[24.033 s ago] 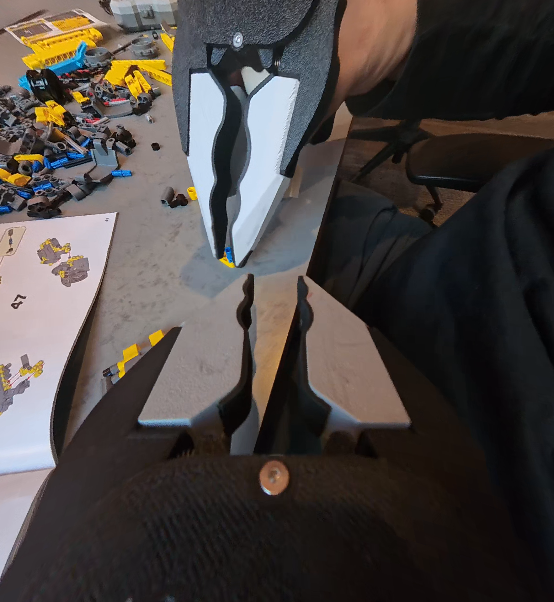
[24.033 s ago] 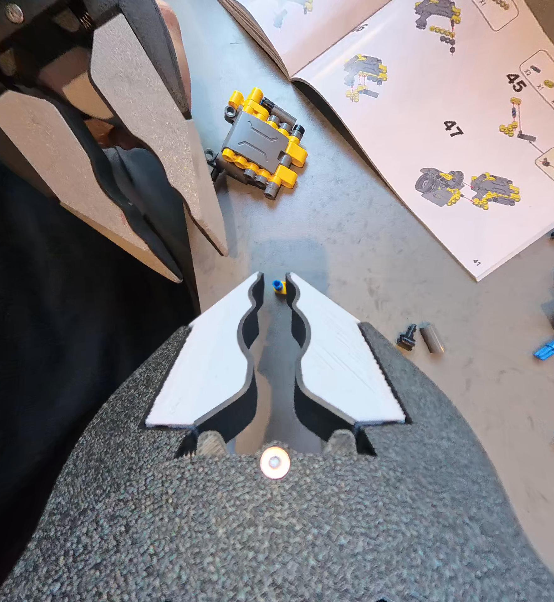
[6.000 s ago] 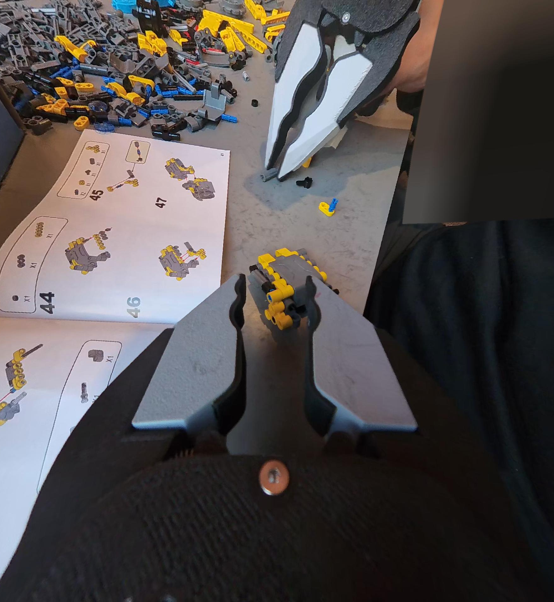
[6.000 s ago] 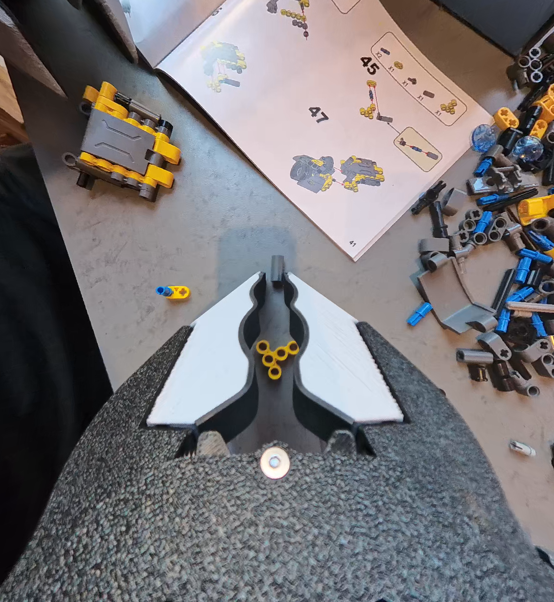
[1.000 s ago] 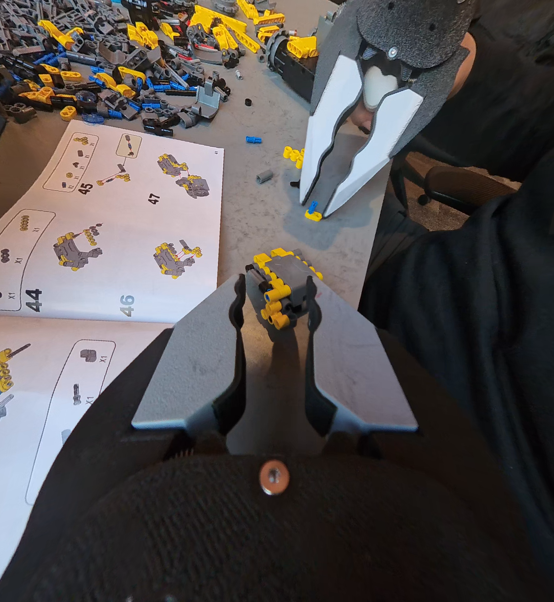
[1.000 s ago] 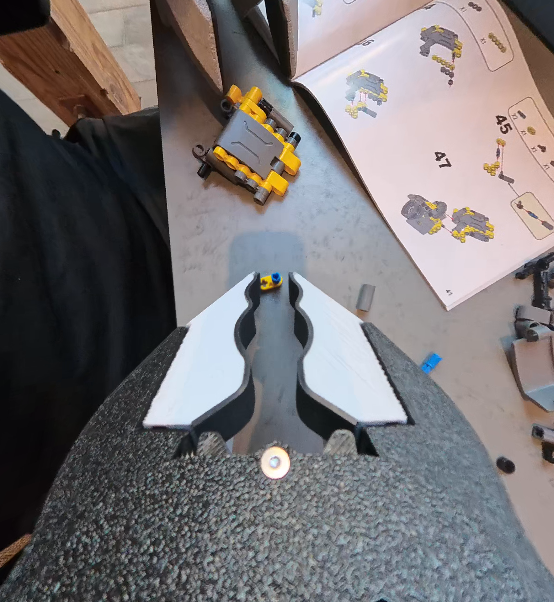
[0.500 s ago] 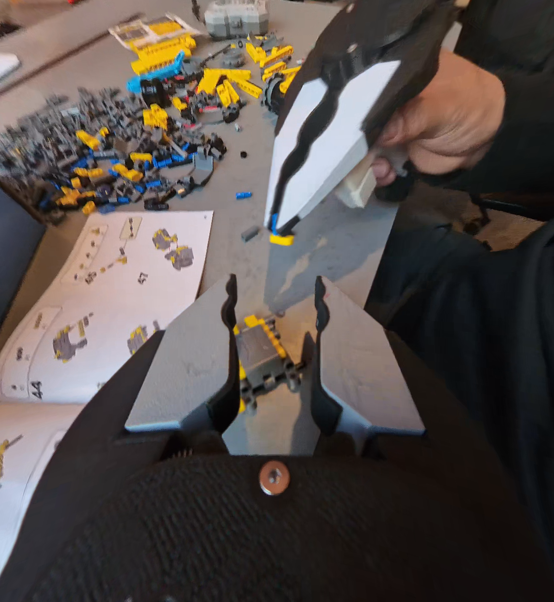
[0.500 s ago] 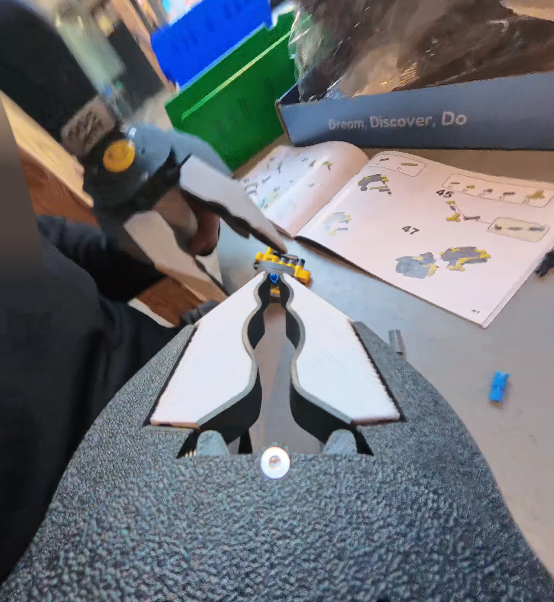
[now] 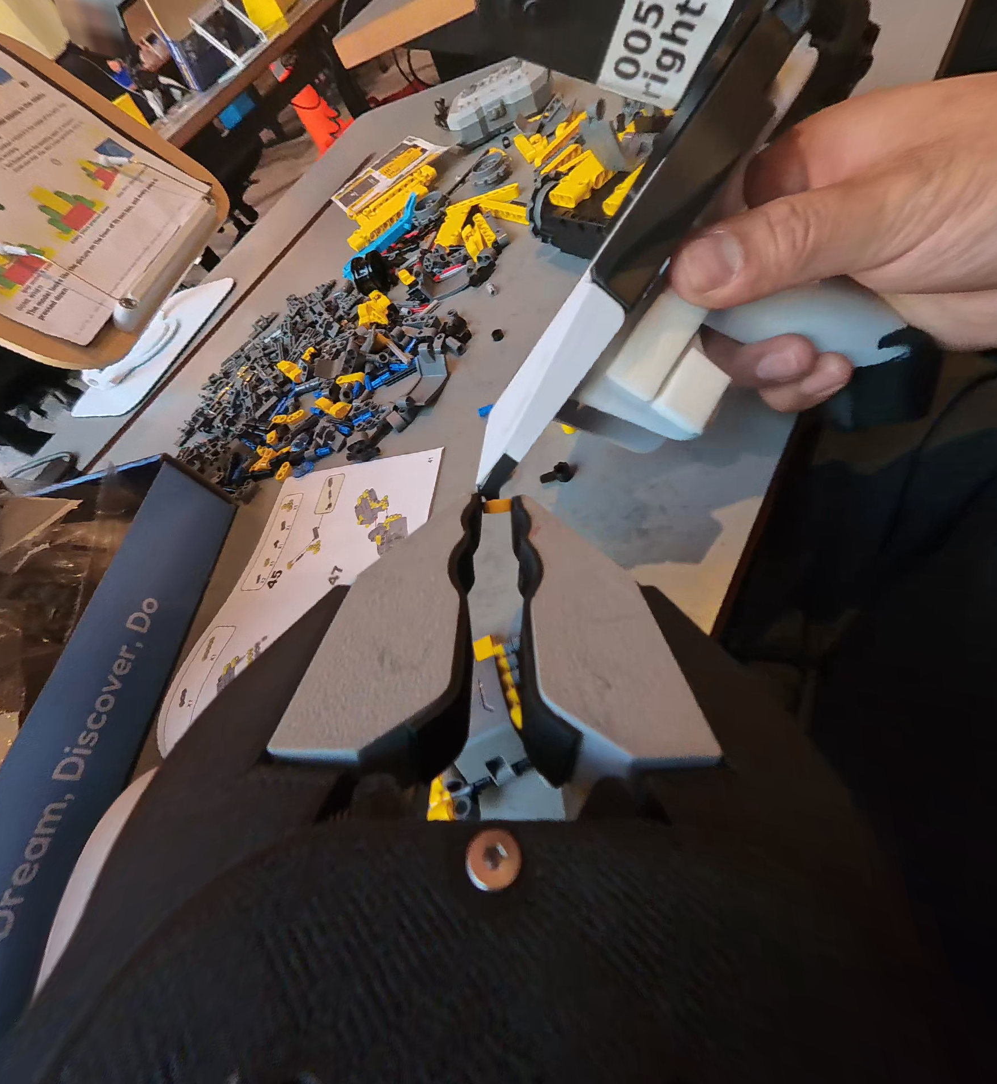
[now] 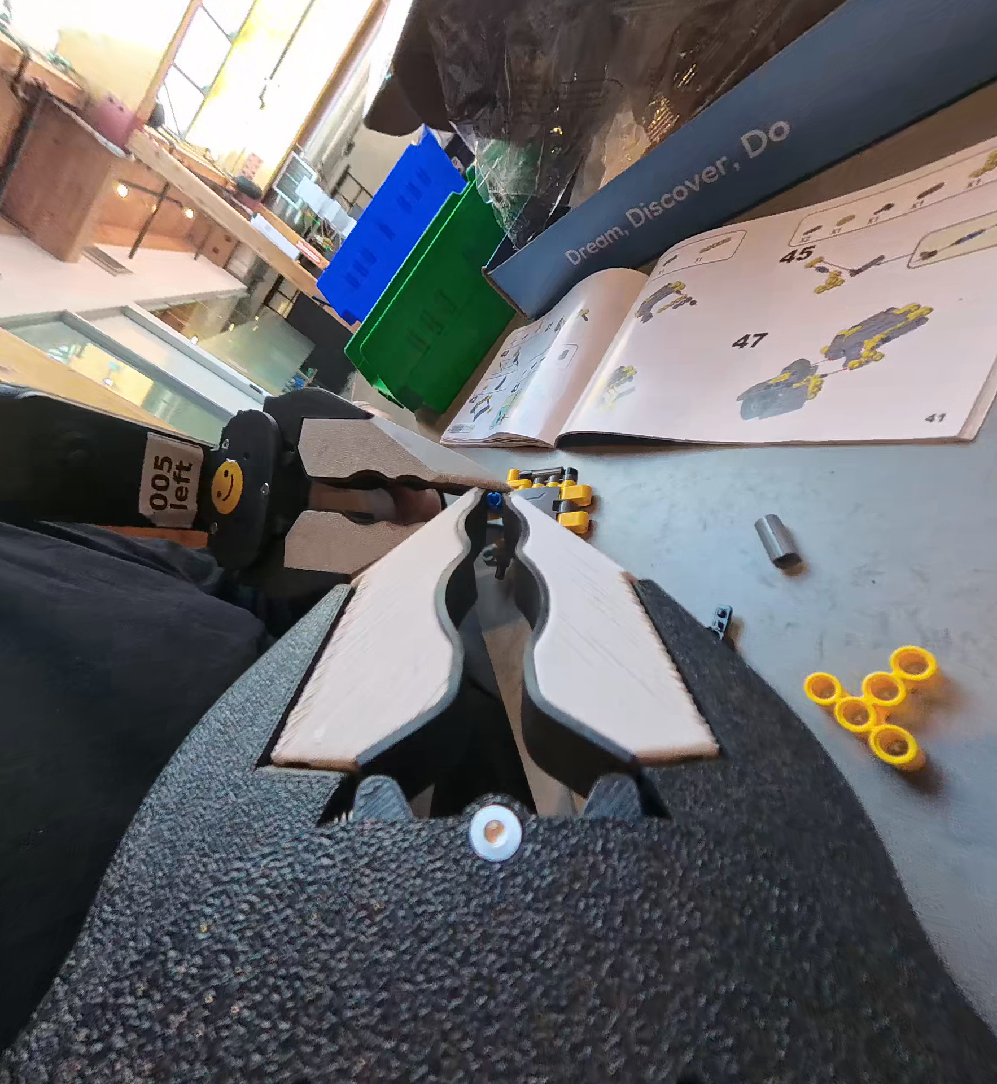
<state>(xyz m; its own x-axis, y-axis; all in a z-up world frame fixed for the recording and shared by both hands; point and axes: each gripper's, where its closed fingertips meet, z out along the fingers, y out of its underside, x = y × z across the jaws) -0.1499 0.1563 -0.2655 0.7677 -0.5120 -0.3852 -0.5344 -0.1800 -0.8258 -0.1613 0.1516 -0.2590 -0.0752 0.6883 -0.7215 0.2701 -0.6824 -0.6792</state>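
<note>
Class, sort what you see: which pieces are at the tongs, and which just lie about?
At the tongs: yellow-and-blue connector, in right tongs; grey-and-yellow assembly, at left tongs.
Lying about: yellow five-hole piece; grey sleeve; booklet; parts pile.

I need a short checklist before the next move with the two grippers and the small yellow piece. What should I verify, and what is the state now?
1. Left gripper clamps the grey-and-yellow brick assembly: ok, it sits deep between the fingers.
2. Right gripper grips the small yellow-and-blue piece: ok, pinched at the tips.
3. Piece lined up with the assembly: cannot tell, the fingers hide the contact.
4. Both grippers above the table: ok.
5. Instruction booklet open nearby: ok.
6. Loose grey sleeve and yellow connector apart from the grippers: ok.
</note>
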